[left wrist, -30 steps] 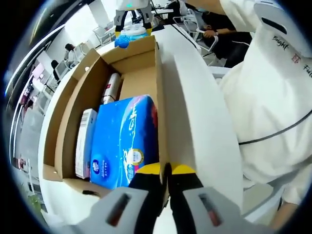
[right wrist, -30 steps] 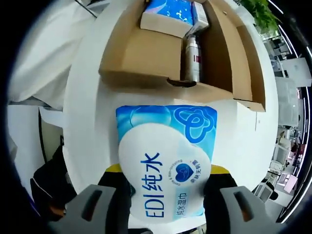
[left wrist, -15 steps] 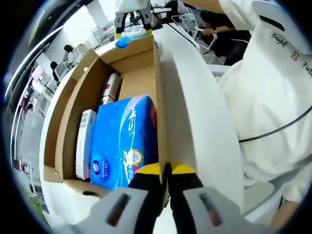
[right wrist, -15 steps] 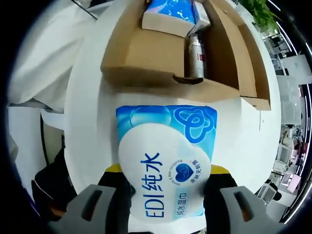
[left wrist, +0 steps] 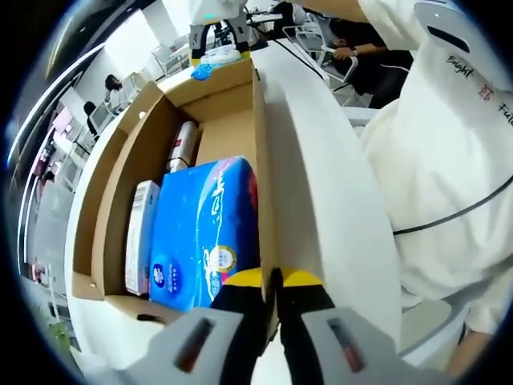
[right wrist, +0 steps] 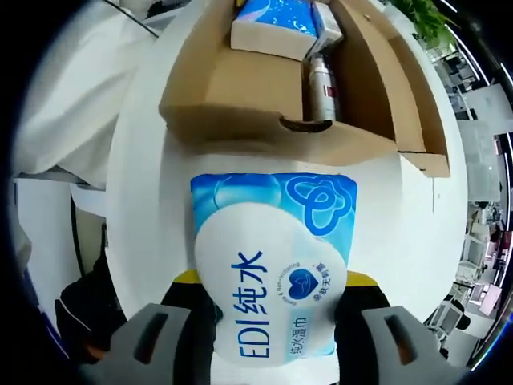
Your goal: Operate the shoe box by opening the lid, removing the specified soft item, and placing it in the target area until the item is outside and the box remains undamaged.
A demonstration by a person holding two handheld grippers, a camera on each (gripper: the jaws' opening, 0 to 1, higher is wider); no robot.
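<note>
The open cardboard shoe box [left wrist: 112, 176] lies on a white table [left wrist: 337, 200]. Inside it are a blue tissue pack [left wrist: 204, 228], a slim white carton [left wrist: 140, 237] and a silver can [left wrist: 183, 144]. My left gripper [left wrist: 272, 282] is shut on the box's near side wall. In the right gripper view, my right gripper [right wrist: 272, 281] is shut on a blue-and-white wet-wipes pack [right wrist: 272, 257], held over the table in front of the shoe box [right wrist: 240, 96]. At the far end of the box, the left gripper view shows the other gripper with the wet-wipes pack [left wrist: 212, 56].
A person in a white top [left wrist: 449, 144] stands close on the right of the table. Office desks and chairs lie beyond. A green plant [right wrist: 425, 24] shows past the box in the right gripper view. Bare table [right wrist: 417, 233] flanks the pack.
The right gripper view has shifted slightly against the box; the pack stays held. In the left gripper view the far gripper with the pack sits a little farther away. The left grip is unchanged.
</note>
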